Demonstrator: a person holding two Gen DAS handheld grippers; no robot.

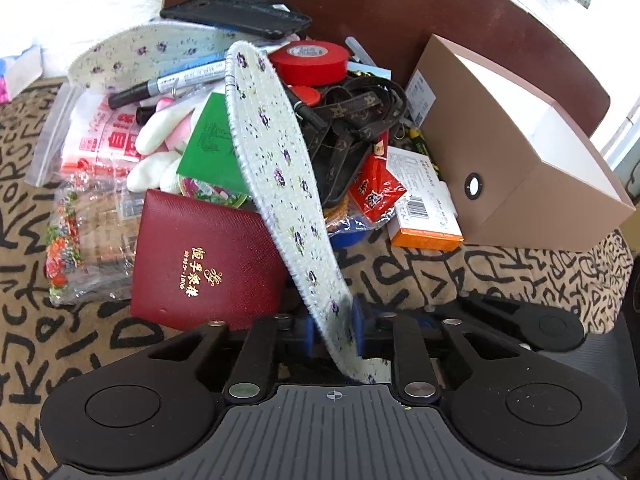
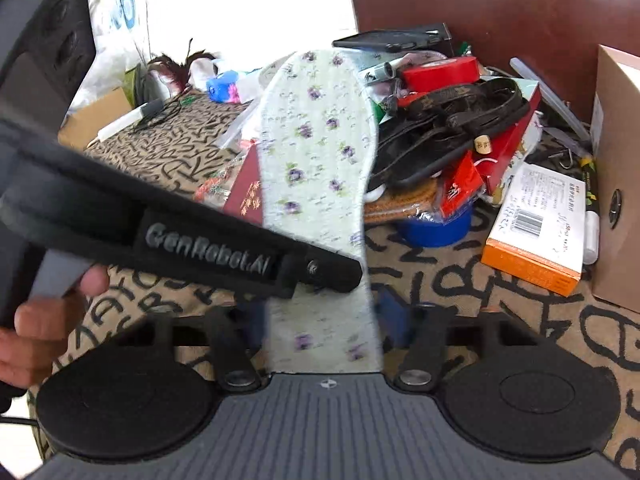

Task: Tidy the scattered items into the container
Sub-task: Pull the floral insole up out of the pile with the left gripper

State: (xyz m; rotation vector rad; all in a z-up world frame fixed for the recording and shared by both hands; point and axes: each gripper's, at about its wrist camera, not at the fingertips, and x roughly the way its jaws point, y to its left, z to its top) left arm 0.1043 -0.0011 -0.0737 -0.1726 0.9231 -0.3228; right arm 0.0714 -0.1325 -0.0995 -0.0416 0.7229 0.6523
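Note:
My left gripper (image 1: 334,326) is shut on the heel end of a white insole with purple flowers (image 1: 276,152), held edge-up over a pile of clutter. In the right wrist view the same insole (image 2: 320,152) lies flat-on between the blue pads of my right gripper (image 2: 324,316), which stand wide on either side of it. The left gripper's black body (image 2: 224,248) crosses the insole from the left. A brown open box (image 1: 516,152) stands at the right on the patterned cloth (image 1: 440,276); its edge shows in the right wrist view (image 2: 616,168).
The pile holds a second insole (image 1: 132,56), a red tape roll (image 1: 312,60), a marker (image 1: 168,84), a dark red booklet (image 1: 208,264), a black strap bundle (image 1: 352,120), an orange-edged box (image 1: 428,208), a phone (image 1: 236,14) and plastic bags (image 1: 88,184). A brown chair back (image 1: 400,0) stands behind.

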